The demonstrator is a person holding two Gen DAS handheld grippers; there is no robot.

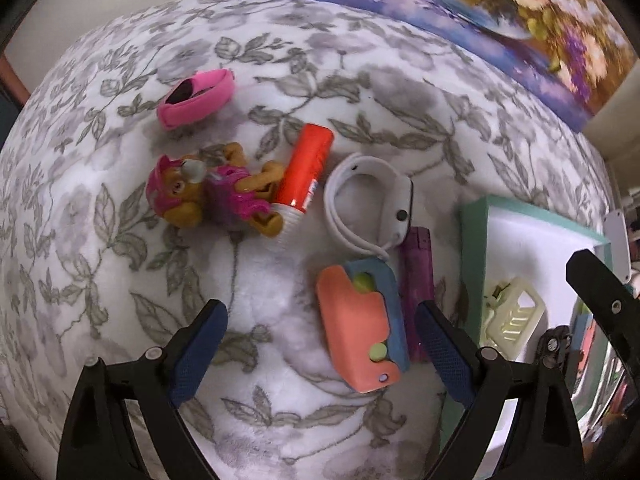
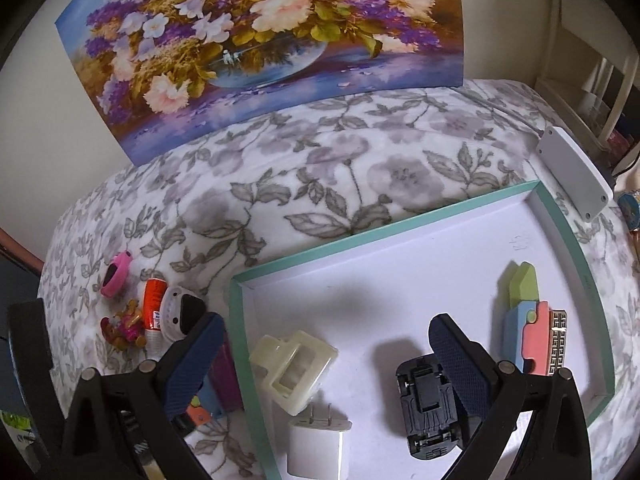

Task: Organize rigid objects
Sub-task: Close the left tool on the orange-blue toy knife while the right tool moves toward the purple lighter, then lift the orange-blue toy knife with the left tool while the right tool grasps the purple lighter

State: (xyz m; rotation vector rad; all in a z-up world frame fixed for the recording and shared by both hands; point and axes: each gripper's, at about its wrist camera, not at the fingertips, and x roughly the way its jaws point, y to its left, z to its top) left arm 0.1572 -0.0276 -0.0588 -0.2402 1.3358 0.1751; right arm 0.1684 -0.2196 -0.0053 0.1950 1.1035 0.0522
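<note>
My left gripper (image 1: 320,344) is open above the floral blanket, with a coral and blue toy (image 1: 360,324) between its fingers and a purple object (image 1: 418,280) beside it. Beyond lie a white watch (image 1: 372,200), a red glue stick (image 1: 306,168), a dog figure (image 1: 208,192) and a pink band (image 1: 196,98). My right gripper (image 2: 324,360) is open over the teal-rimmed white tray (image 2: 400,240), which holds a cream clip (image 2: 294,368), a white charger (image 2: 316,448), a black toy car (image 2: 430,404) and a coral, blue and green toy (image 2: 528,320).
A flower painting (image 2: 260,40) leans on the wall behind the bed. A white flat device (image 2: 576,172) lies past the tray's far right corner. White shelving (image 2: 592,60) stands at the right. The tray also shows at the right of the left wrist view (image 1: 472,232).
</note>
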